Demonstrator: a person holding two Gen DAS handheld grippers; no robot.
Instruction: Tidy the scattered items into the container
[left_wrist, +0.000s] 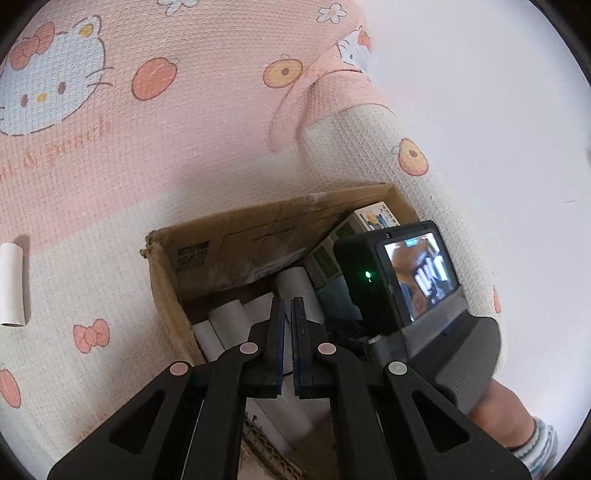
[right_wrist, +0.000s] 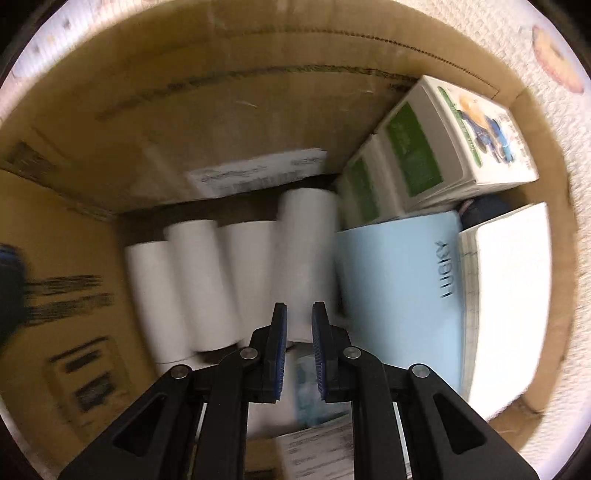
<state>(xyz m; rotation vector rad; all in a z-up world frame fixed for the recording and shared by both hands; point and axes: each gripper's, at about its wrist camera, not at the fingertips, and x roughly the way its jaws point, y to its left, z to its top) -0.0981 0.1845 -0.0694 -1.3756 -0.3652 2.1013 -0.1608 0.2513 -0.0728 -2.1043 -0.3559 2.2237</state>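
A brown cardboard box sits on a Hello Kitty mat and holds several white tubes. My left gripper hovers above the box, jaws nearly together with nothing between them. One white tube lies loose on the mat at the far left. My right gripper is down inside the box, jaws a little apart and empty, just above the rightmost white tube. Several white tubes lie side by side below it. The right gripper's camera body shows in the left wrist view.
In the box's right part lie green-and-white cartons, a light blue item and a white notebook. A white wall or floor borders the mat on the right. A person's socked foot is at lower right.
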